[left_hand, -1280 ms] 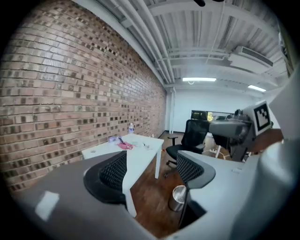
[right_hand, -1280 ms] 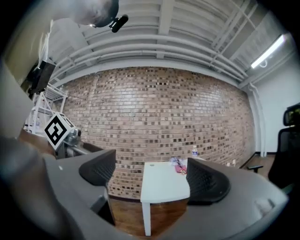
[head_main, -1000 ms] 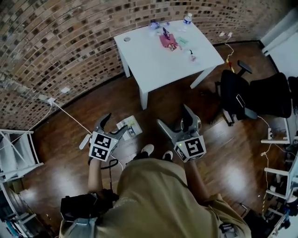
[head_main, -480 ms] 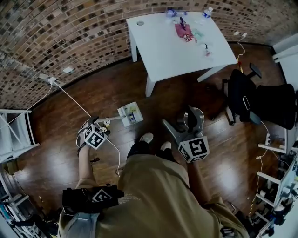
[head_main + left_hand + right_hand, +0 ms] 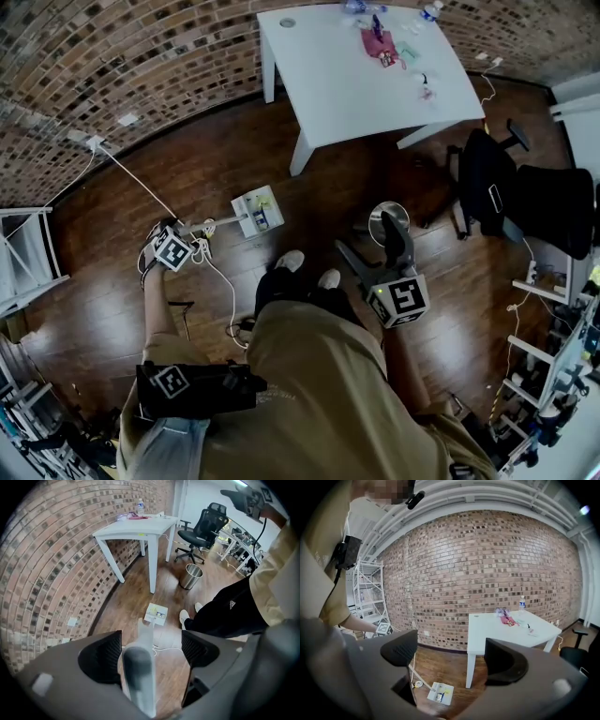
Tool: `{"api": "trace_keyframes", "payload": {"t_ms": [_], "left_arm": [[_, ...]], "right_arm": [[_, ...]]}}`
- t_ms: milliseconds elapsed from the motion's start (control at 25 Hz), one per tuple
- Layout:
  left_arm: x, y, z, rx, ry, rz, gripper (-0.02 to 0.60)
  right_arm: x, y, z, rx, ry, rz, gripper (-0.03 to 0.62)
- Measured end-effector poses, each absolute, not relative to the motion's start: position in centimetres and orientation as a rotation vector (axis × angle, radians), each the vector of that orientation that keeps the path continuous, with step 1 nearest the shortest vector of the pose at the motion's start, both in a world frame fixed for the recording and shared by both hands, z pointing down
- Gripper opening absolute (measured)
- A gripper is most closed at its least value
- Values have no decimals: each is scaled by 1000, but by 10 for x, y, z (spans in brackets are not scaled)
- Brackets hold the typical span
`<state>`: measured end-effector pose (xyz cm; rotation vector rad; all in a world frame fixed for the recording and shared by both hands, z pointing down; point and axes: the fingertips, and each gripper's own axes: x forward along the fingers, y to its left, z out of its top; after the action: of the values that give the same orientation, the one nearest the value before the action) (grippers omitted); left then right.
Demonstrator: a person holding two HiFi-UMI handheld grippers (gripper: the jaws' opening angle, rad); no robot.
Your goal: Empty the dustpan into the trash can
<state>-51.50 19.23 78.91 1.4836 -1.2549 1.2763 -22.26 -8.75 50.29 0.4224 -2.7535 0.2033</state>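
Long-handled white dustpan [image 5: 257, 211] lying flat on the wood floor [image 5: 187, 159], probably not empty, hard to tell. Silver trash can [image 5: 191, 576] standing upright, well apart.

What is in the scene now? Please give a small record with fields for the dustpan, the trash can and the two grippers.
dustpan: on the wood floor, small scraps in it, its long handle reaches to the left gripper
trash can: metal, upright, on the floor beside the white table
left gripper: jaws closing, handle between them, pads not yet pressing it
right gripper: open, nothing between the jaws
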Motion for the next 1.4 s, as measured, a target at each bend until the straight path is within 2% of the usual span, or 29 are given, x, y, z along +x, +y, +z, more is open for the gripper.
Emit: {"api": "trace_keyframes", "payload": {"t_ms": [440, 560, 640, 680, 720, 840, 960, 1400], "left_arm": [[-539, 213, 830, 1428, -1262, 1262, 333], [-533, 204, 828, 1475, -1240, 1260, 271], [-526, 199, 825, 1498, -1220, 1263, 260], [-522, 196, 823, 1507, -1215, 1264, 218], [-519, 194, 820, 1510, -1216, 1265, 64], [-512, 193, 814, 1493, -1223, 1277, 47], [-505, 189, 804, 1489, -1229, 1314, 3], [-448, 139, 721, 1567, -1137, 1454, 0]], "right_arm": [[-244, -68, 524, 272, -2717, 249, 453], [-250, -64, 527, 245, -2720, 267, 453], [-252, -62, 526, 235, -2728, 277, 453], [-253, -62, 525, 233, -2732, 281, 453], [-253, -63, 524, 234, -2738, 284, 453], [-249, -68, 520, 253, -2751, 291, 453], [-240, -74, 518, 294, -2761, 307, 453], [-186, -116, 495, 502, -2844, 377, 434]]}}
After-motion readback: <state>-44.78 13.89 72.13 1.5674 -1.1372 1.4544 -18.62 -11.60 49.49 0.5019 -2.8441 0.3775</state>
